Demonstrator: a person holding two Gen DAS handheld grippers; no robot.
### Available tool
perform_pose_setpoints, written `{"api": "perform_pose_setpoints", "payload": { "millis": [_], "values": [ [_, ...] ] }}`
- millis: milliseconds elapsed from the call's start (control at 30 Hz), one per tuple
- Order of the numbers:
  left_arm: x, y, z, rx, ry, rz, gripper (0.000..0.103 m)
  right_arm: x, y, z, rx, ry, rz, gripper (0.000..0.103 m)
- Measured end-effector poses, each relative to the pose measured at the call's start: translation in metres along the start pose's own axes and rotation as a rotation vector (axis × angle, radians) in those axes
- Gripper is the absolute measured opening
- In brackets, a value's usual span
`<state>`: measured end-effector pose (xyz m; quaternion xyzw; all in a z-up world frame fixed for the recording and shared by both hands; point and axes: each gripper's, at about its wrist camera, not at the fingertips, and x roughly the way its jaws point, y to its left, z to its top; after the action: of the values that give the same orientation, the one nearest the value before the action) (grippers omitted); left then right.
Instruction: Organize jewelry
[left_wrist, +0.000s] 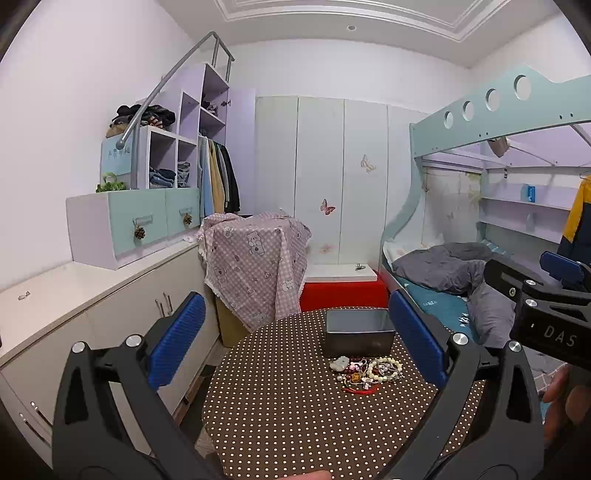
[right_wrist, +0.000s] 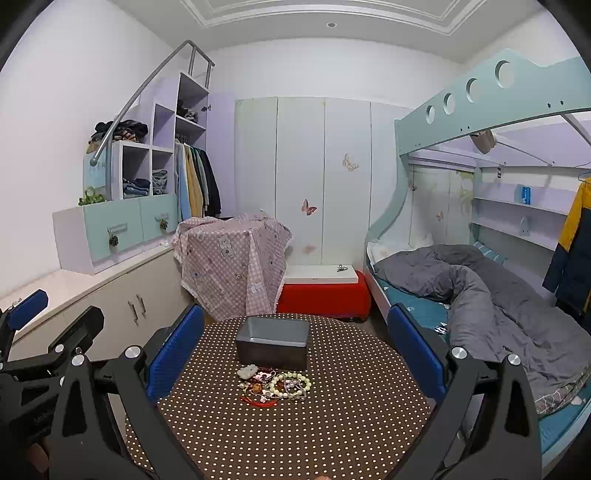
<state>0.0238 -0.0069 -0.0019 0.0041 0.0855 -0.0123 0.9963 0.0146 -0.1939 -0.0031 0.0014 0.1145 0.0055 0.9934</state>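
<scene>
A pile of jewelry (left_wrist: 367, 371) (right_wrist: 277, 384) lies on the round brown polka-dot table (left_wrist: 295, 417) (right_wrist: 332, 424): pale bead bracelets, a whitish stone pendant, a red cord. Just behind it stands an empty dark grey box (left_wrist: 359, 331) (right_wrist: 273, 342). My left gripper (left_wrist: 297, 343) is open, held above the table's near side, with the pile ahead toward its right finger. My right gripper (right_wrist: 295, 347) is open too, and the box and pile show between its blue pads. Each gripper shows at the edge of the other's view.
A stand draped in pink checked cloth (left_wrist: 255, 258) and a red bench (left_wrist: 341, 295) lie beyond the table. White cabinets (left_wrist: 74, 295) run along the left wall. A bunk bed with a grey duvet (right_wrist: 498, 295) fills the right side.
</scene>
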Motion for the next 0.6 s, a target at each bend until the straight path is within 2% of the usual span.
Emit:
{"api": "perform_pose_setpoints", "payload": {
  "millis": [467, 600],
  "values": [
    [0.024, 0.002, -0.004, 0.001, 0.008, 0.015, 0.097, 0.018, -0.016, -0.003, -0.012, 0.019, -0.008, 0.096],
    [0.042, 0.003, -0.015, 0.006, 0.049, 0.015, 0.097, 0.03, -0.024, -0.01, -0.018, 0.05, -0.015, 0.096]
  ]
}}
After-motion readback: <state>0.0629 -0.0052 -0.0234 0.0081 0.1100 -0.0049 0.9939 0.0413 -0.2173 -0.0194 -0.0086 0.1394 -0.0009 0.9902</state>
